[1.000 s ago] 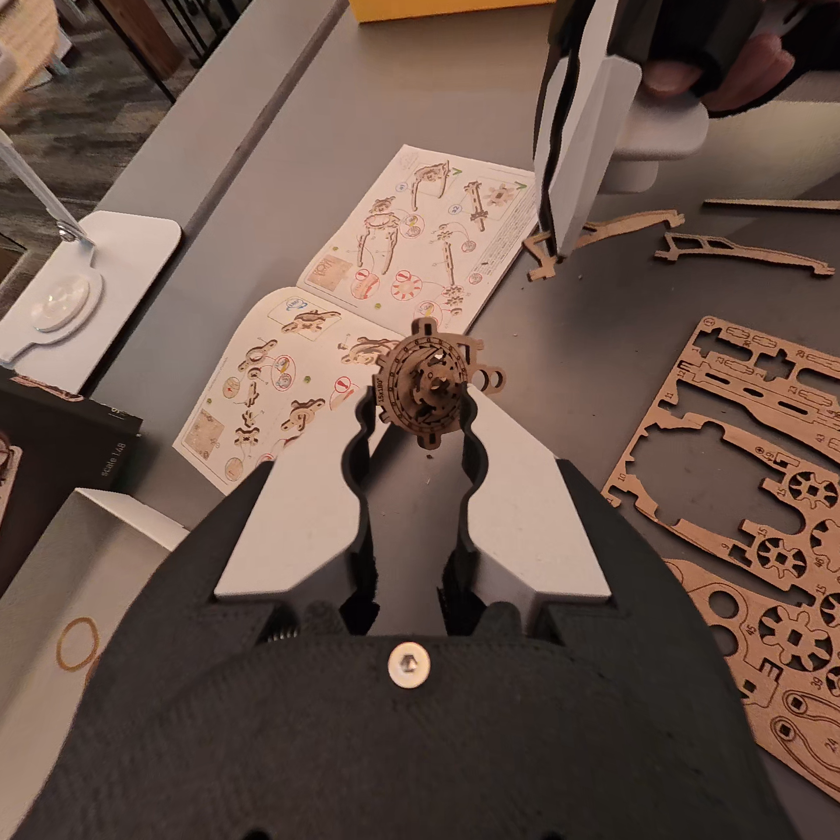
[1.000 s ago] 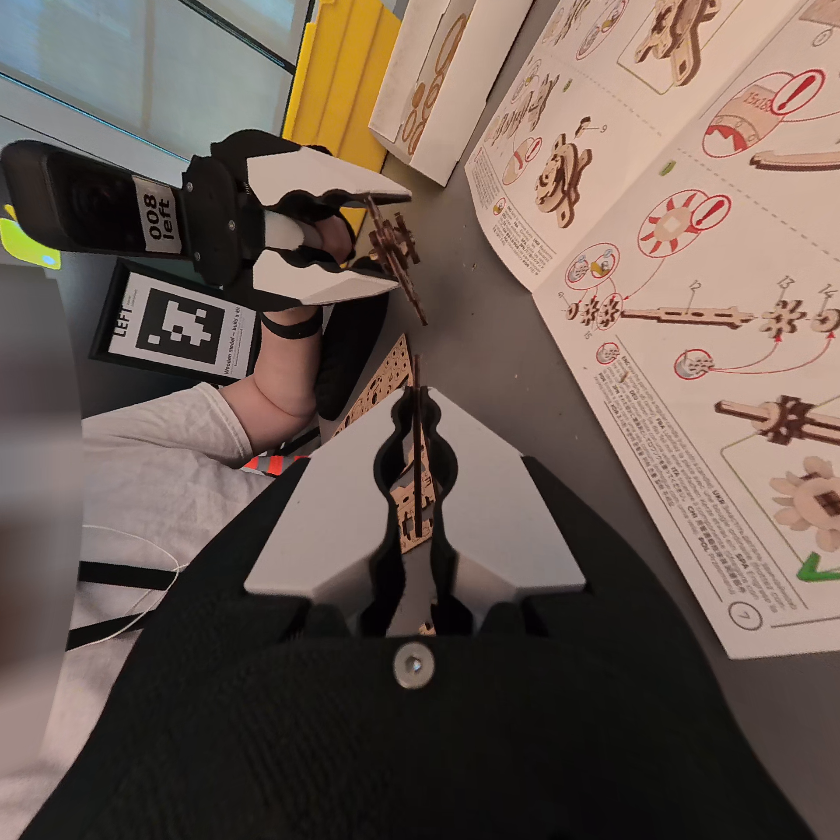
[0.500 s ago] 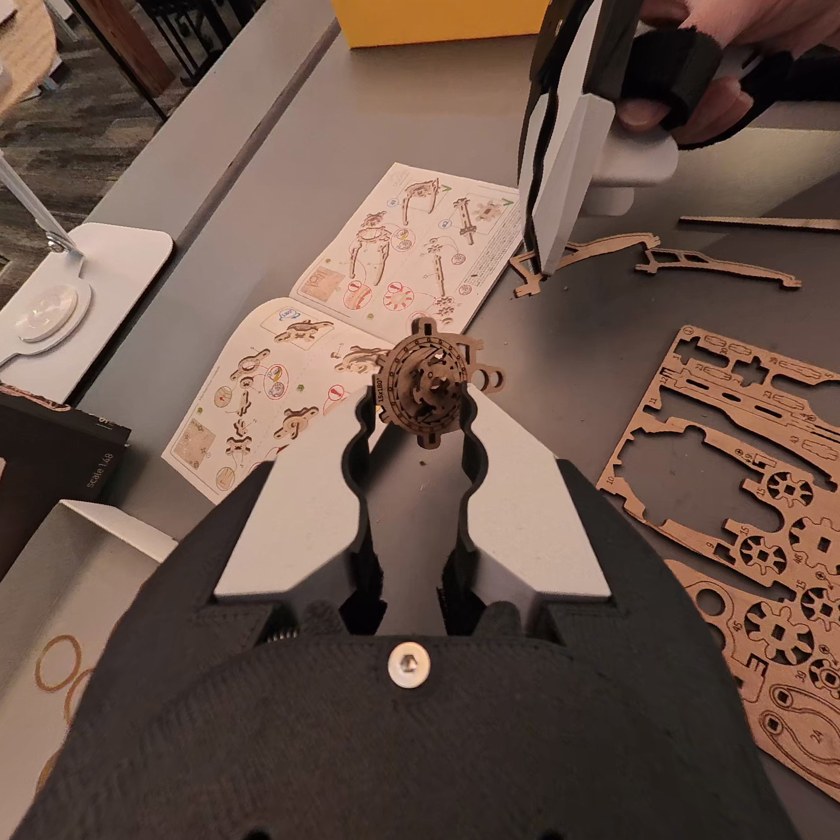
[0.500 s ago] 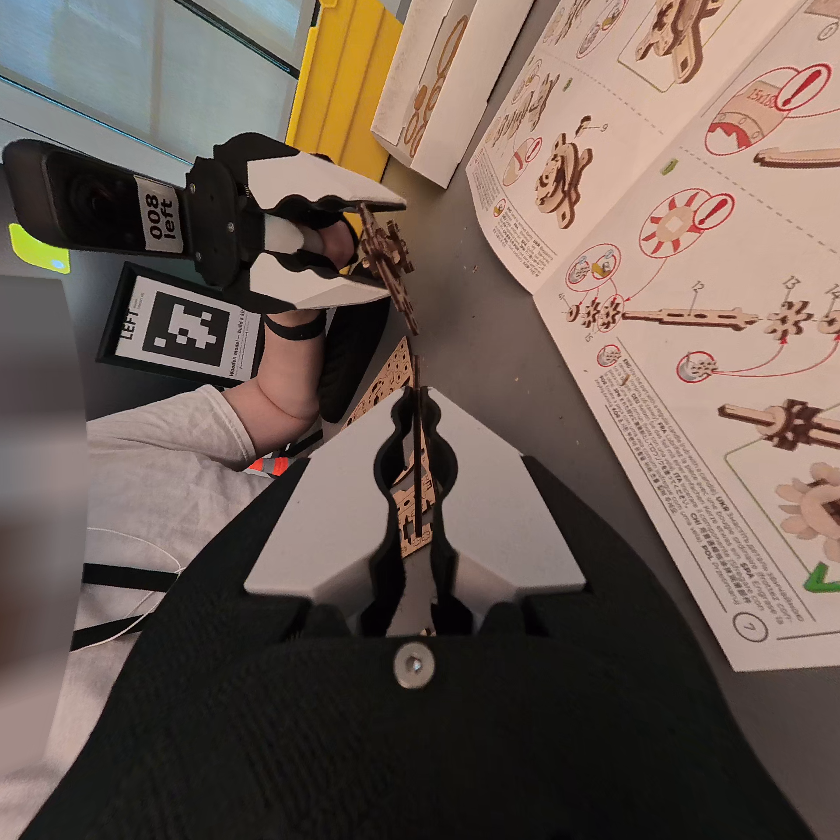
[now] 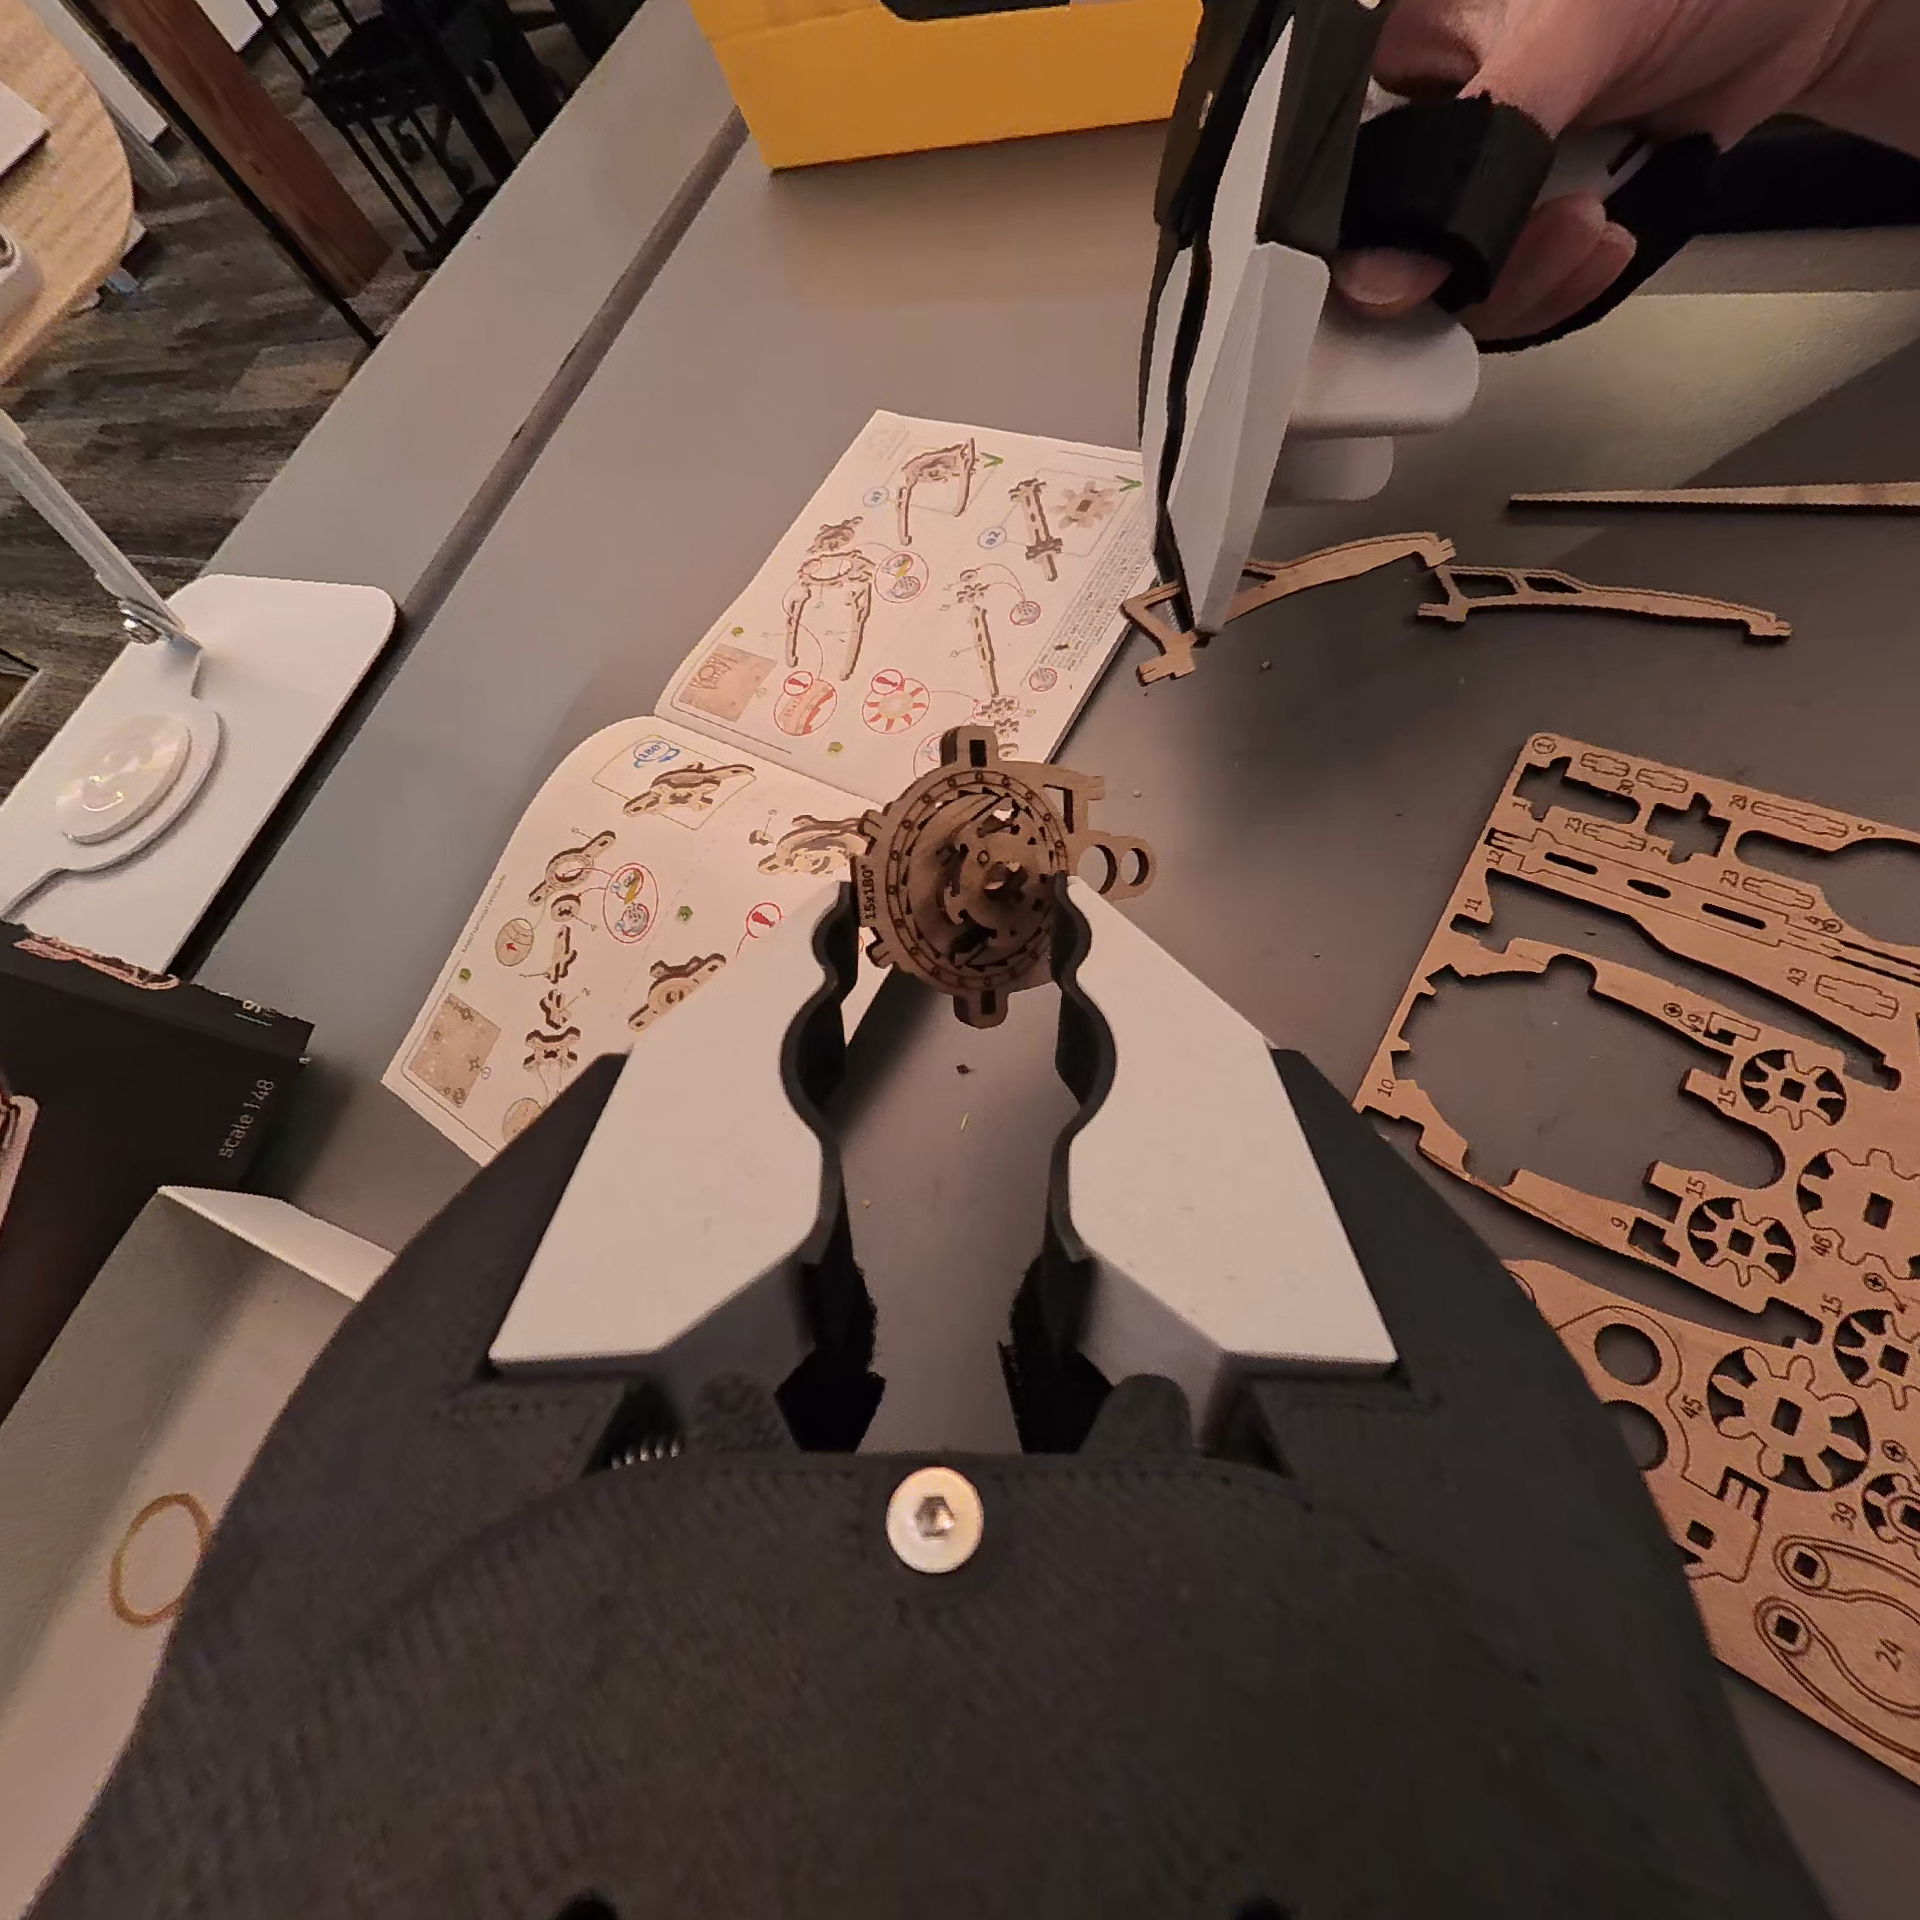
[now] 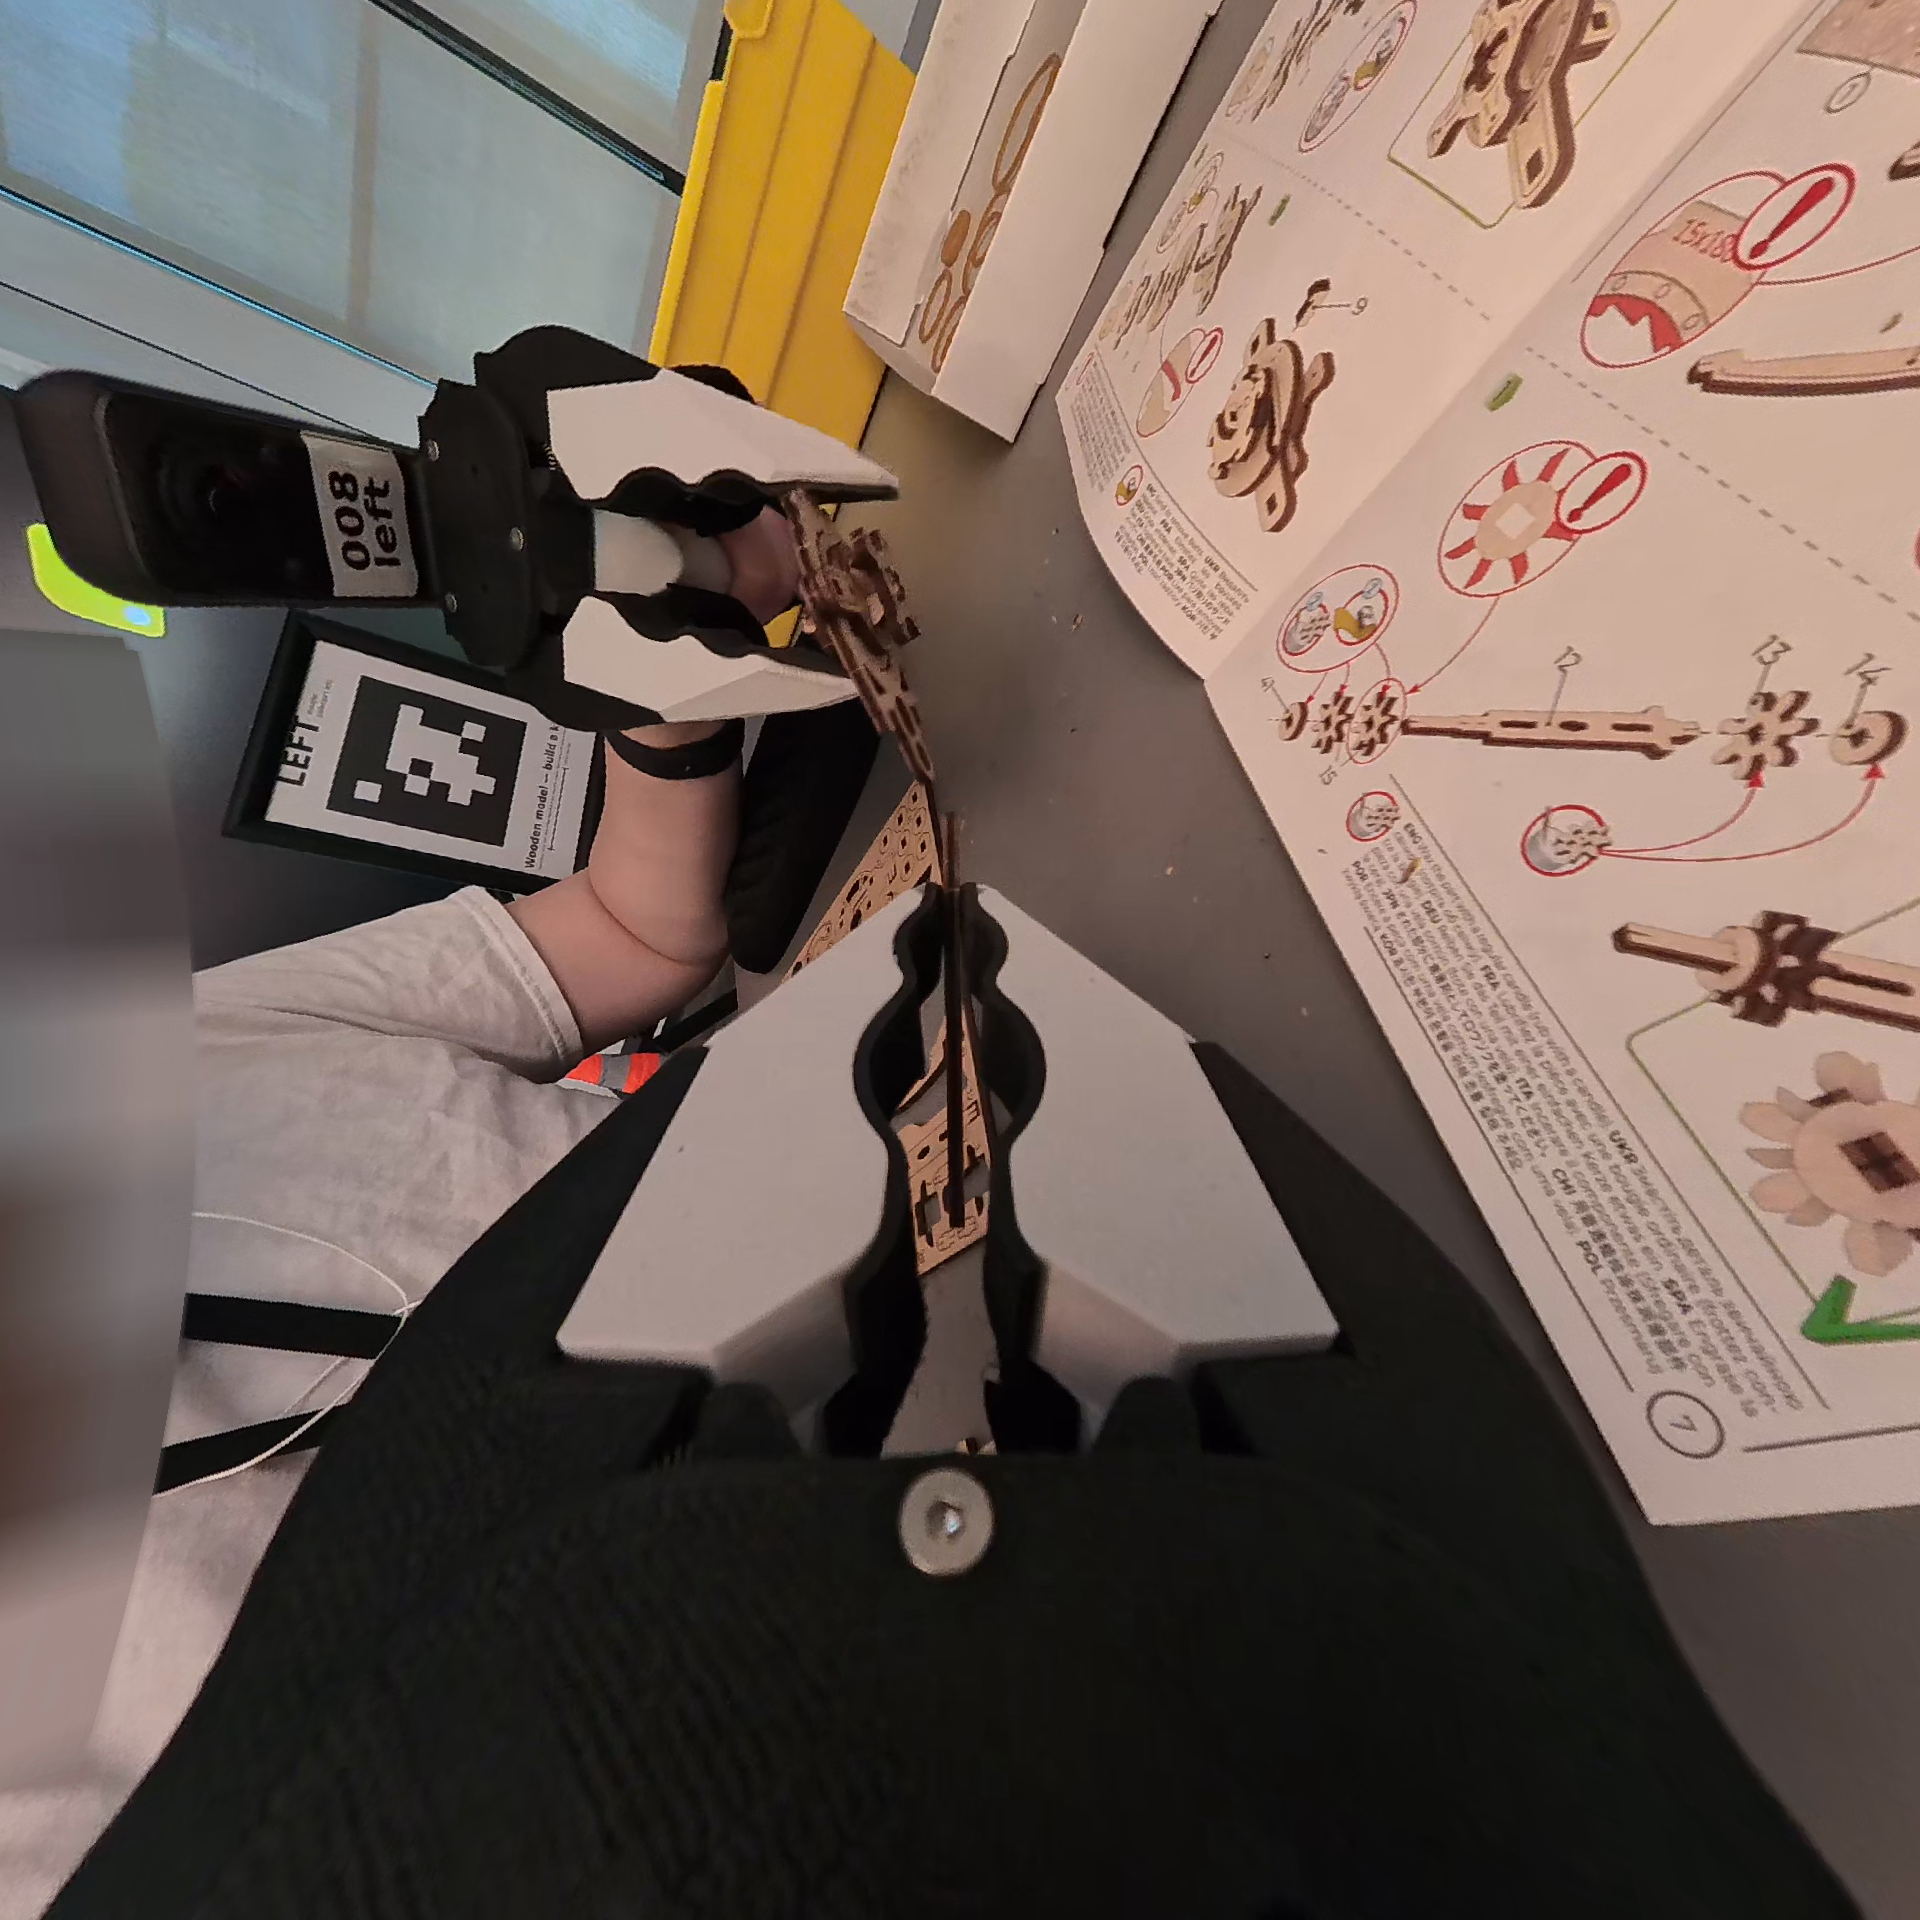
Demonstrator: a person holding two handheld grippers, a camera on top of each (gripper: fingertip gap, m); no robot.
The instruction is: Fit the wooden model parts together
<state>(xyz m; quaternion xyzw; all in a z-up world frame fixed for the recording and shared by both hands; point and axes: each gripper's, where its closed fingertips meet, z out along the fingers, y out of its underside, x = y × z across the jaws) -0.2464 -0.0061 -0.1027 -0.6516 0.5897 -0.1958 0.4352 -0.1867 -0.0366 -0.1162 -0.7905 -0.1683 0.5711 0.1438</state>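
The left gripper (image 5: 961,914) has its jaws clamped on a round wooden gear assembly (image 5: 971,883), gripping it at both sides by the very tips and holding it in the air above the grey bench (image 5: 1247,790). Seen from the right wrist view, that left gripper (image 6: 831,592) carries the same assembly (image 6: 857,613) edge-on. The right gripper (image 6: 951,894) has its jaws pressed together on a thin flat wooden piece (image 6: 951,1039) that stands on edge between them, its tip pointing toward the assembly and close to it. In the left wrist view the right gripper (image 5: 1195,613) points down at the bench near a loose curved wooden strip (image 5: 1340,566). An open instruction booklet (image 5: 727,831) lies flat beneath the assembly, and a cut-out sheet of wooden parts (image 5: 1683,1143) lies to the right. A yellow box (image 5: 935,94) stands at the far edge.
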